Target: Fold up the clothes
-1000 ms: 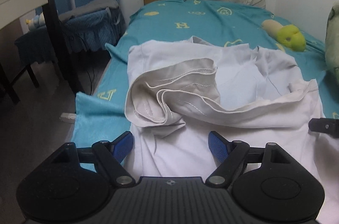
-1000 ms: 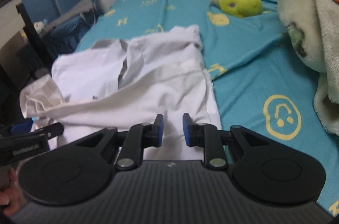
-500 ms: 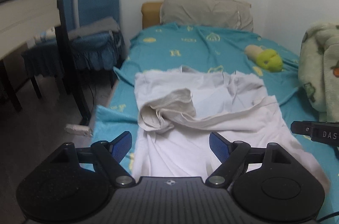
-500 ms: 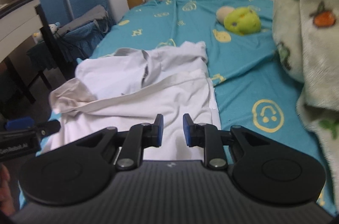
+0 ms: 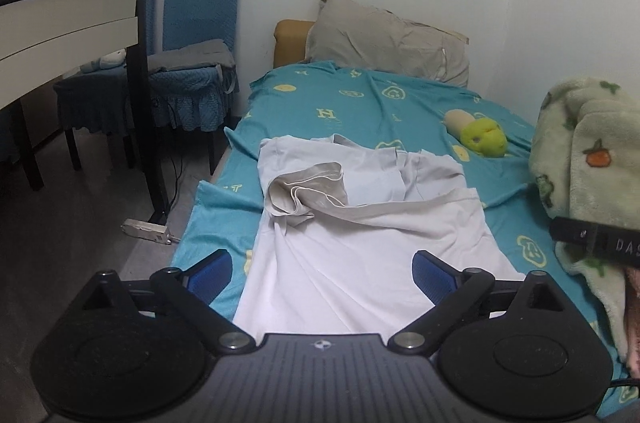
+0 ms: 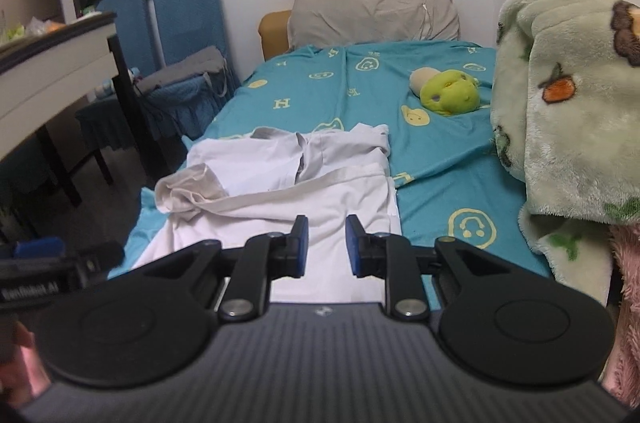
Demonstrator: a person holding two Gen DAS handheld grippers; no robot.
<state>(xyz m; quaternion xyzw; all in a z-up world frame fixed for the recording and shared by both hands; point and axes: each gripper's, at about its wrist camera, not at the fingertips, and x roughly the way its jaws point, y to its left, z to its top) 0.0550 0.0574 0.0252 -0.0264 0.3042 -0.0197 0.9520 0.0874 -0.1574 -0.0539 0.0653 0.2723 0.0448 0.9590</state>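
Note:
A pale grey-white garment (image 5: 360, 223) lies spread on the teal bed sheet (image 5: 360, 103), its far part rumpled with a bunched fold at the left. It also shows in the right wrist view (image 6: 304, 191). My left gripper (image 5: 322, 273) is open wide and empty, held above the garment's near end. My right gripper (image 6: 326, 245) is a little open with a narrow gap, empty, above the garment's near right part. Part of the right gripper (image 5: 596, 243) shows at the right edge of the left wrist view.
A fleecy green blanket (image 6: 560, 103) is heaped on the bed's right side. A green plush toy (image 6: 448, 93) and a grey pillow (image 6: 372, 11) lie further back. Blue chairs (image 5: 192, 35) and a desk (image 5: 60, 23) stand left of the bed. A power strip (image 5: 146, 229) lies on the floor.
Both grippers have pulled back and risen away from the garment, so more of the room shows. The garment lies where it was. The jaws look unchanged.

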